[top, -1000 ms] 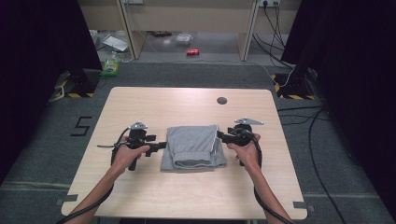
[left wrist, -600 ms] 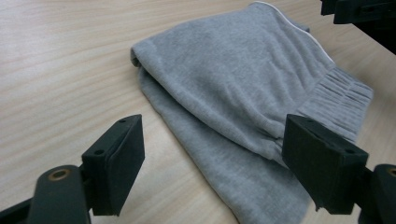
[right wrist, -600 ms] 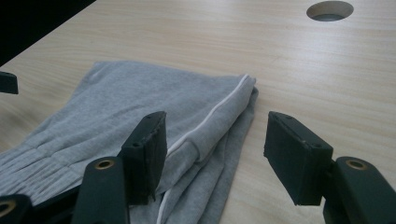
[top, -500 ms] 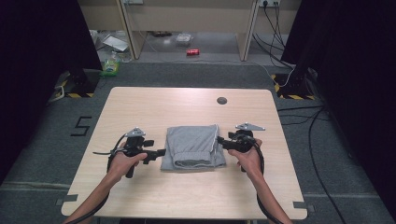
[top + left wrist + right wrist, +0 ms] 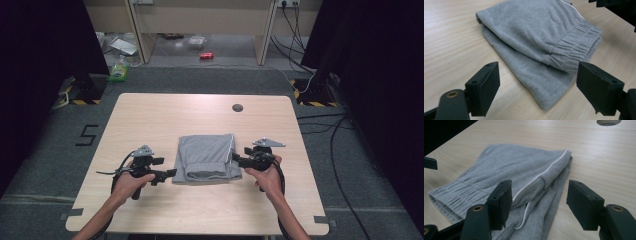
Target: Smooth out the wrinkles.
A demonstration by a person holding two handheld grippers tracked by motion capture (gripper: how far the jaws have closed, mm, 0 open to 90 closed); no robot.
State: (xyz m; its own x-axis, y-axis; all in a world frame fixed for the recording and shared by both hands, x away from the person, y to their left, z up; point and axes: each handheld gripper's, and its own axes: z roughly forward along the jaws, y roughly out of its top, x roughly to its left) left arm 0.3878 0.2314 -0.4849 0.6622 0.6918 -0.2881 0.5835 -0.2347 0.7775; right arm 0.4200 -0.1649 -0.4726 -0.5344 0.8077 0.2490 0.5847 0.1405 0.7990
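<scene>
With both grippers' fingers (image 5: 485,92) spreading empty beside the folded shorts (image 5: 207,157) on the worktop (image 5: 150,120), a careless regrasp is risking undoing the fold.

One readable mark: a black "5" (image 5: 88,135) on the grey floor (image 5: 45,150), left of the bench (image 5: 150,115), mid-left of frame. No other legible txt.
</scene>
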